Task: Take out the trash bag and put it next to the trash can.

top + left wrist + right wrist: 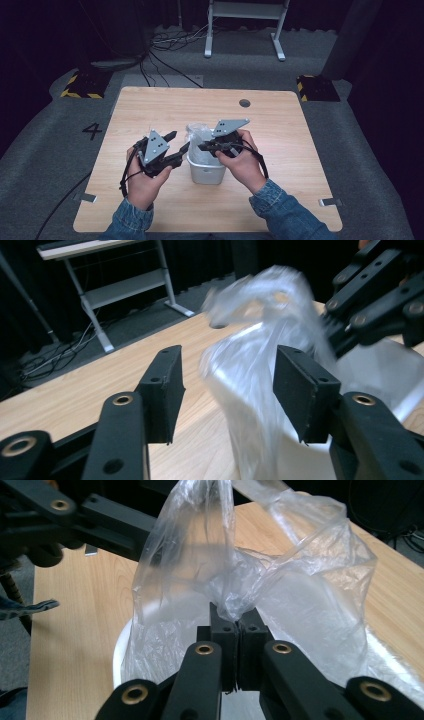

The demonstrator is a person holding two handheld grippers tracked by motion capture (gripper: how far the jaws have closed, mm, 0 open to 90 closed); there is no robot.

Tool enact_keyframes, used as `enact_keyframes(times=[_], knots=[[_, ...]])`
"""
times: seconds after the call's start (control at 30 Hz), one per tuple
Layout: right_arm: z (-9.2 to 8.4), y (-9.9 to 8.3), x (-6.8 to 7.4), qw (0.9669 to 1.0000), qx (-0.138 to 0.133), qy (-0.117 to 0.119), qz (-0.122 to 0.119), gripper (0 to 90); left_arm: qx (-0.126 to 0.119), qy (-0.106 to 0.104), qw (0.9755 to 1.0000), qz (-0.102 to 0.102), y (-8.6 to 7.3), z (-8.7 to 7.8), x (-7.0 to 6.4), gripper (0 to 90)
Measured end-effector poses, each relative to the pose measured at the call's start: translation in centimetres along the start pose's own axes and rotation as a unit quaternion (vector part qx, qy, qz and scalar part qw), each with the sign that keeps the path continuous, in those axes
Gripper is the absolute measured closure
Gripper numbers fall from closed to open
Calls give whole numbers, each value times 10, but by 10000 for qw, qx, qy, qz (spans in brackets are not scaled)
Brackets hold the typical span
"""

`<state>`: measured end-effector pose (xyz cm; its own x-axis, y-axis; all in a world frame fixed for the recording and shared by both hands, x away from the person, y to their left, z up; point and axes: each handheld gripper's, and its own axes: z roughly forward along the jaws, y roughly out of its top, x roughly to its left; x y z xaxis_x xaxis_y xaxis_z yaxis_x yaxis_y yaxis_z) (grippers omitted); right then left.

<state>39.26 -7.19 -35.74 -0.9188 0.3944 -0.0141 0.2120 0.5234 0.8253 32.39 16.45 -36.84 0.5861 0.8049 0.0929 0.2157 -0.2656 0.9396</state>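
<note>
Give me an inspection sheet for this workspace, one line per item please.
Surface: light wooden table, round grommet hole near far edge.
Job's things: small white plastic bin mid-table, clear plastic bag rising from it.
Clutter: nothing seen.
Grippers: left gripper open beside the bag; right gripper shut on the bag.
Cables: black cables on floor beyond table.
Surroundings: grey carpet, white metal stand, dark curtains.

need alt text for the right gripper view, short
The right tool, its two black jaws shut, pinches a fold of crumpled clear plastic bag that billows up out of a white plastic bin on a light wooden table. The other black tool reaches in from the upper left, behind the bag.
</note>
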Motion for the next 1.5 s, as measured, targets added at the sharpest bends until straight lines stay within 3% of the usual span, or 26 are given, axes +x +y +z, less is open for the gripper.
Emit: enact_keyframes(times=[0.33, 0.83, 1.13, 1.5], knots=[[-13, 8, 0, 9999, -125, -115, -25, 892, 402, 170, 9990, -5, -16, -9, 13, 400], [-40, 32, -4, 9984, -441, -305, -165, 893, 684, 17, 9977, 25, -27, -1, 15, 390], [-57, 46, -7, 9969, -622, -421, -231, 892, 836, 105, 9964, -57, -34, -2, 21, 375], [-80, 62, -6, 9936, -778, -659, -483, 892, 945, 177, 9953, -105, -41, -6, 25, 353]])
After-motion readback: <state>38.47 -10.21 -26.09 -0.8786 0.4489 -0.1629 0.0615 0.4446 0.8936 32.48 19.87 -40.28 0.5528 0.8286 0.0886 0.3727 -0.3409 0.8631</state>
